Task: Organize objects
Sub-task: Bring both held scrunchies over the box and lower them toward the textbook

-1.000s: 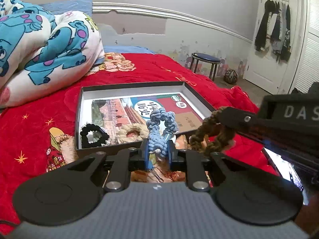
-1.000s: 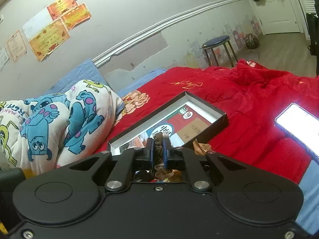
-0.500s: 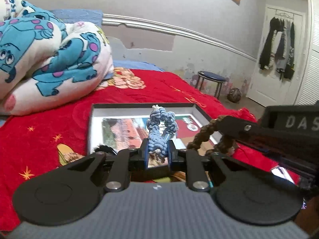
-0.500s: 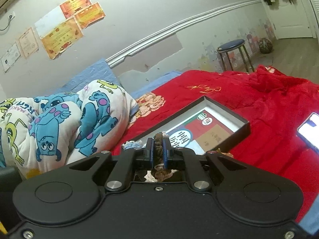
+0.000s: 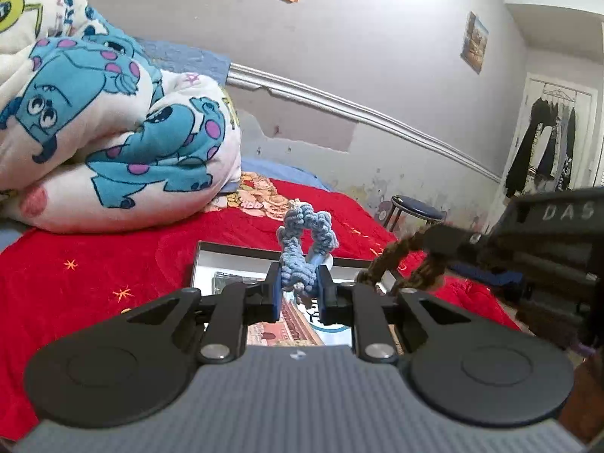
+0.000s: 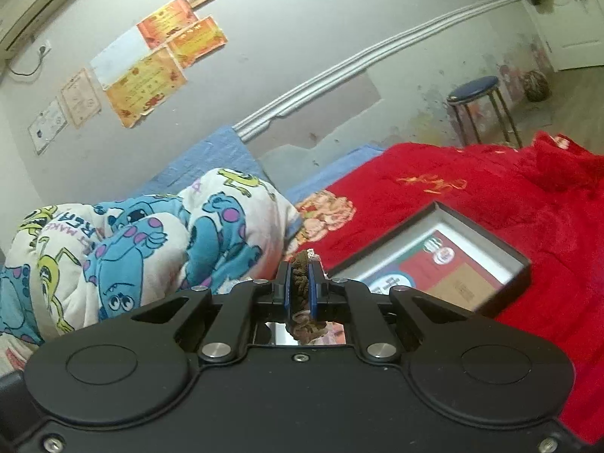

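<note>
Above a black-rimmed tray (image 5: 234, 253) on the red bedspread (image 5: 94, 271), the left hand-held gripper (image 5: 300, 294) pinches a blue scrunchie (image 5: 305, 234). From the right wrist view, the right hand-held gripper (image 6: 300, 294) pinches a brown scrunchie (image 6: 300, 283), the tray (image 6: 472, 222) lying to its right.

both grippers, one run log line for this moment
left gripper: shut on blue scrunchie | right gripper: shut on brown scrunchie | both above box

Blue scrunchie (image 5: 305, 243), brown scrunchie (image 6: 300, 283), red bedspread (image 5: 94, 264)
</note>
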A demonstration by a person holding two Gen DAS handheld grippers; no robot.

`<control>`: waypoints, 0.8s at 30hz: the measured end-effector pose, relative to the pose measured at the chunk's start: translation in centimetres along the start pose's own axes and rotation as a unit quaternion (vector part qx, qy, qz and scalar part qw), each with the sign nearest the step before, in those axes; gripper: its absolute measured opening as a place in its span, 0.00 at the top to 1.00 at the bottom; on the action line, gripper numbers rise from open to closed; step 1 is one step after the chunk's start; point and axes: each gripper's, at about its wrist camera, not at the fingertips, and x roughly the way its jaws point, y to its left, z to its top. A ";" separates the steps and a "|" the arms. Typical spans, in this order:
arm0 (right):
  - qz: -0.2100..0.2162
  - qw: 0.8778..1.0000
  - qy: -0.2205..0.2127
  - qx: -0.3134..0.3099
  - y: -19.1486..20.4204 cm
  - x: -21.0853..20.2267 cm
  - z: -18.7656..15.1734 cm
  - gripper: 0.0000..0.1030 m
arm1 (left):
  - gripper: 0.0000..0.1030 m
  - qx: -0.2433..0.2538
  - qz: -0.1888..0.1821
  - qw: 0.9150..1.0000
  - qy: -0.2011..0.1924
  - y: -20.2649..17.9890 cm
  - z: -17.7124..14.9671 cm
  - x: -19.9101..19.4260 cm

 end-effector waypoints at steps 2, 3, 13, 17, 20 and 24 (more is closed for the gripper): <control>0.007 1.000 0.000 -0.006 0.2 0.5 0.3 0.91 | 0.79 0.004 0.007 1.000 0.001 0.2 0.0 0.4; 0.013 1.000 0.002 -0.008 0.2 0.8 0.5 0.91 | 0.79 0.008 0.012 1.000 -0.001 0.2 -0.1 0.5; 0.053 0.998 0.012 -0.033 -1.0 3.6 1.4 0.91 | 0.79 0.020 0.032 0.999 -0.007 0.2 -0.6 2.3; 0.060 0.997 0.014 -0.054 -1.4 4.9 1.8 0.91 | 0.79 0.033 0.036 0.999 -0.005 0.0 -1.3 3.4; 0.059 0.996 0.019 -0.065 -2.4 6.0 2.2 0.91 | 0.79 0.041 0.043 0.998 0.003 -0.2 -1.9 4.4; 0.049 0.998 0.021 -0.045 -4.8 6.7 2.9 0.91 | 0.79 0.040 0.052 0.998 0.014 -0.3 -2.4 5.4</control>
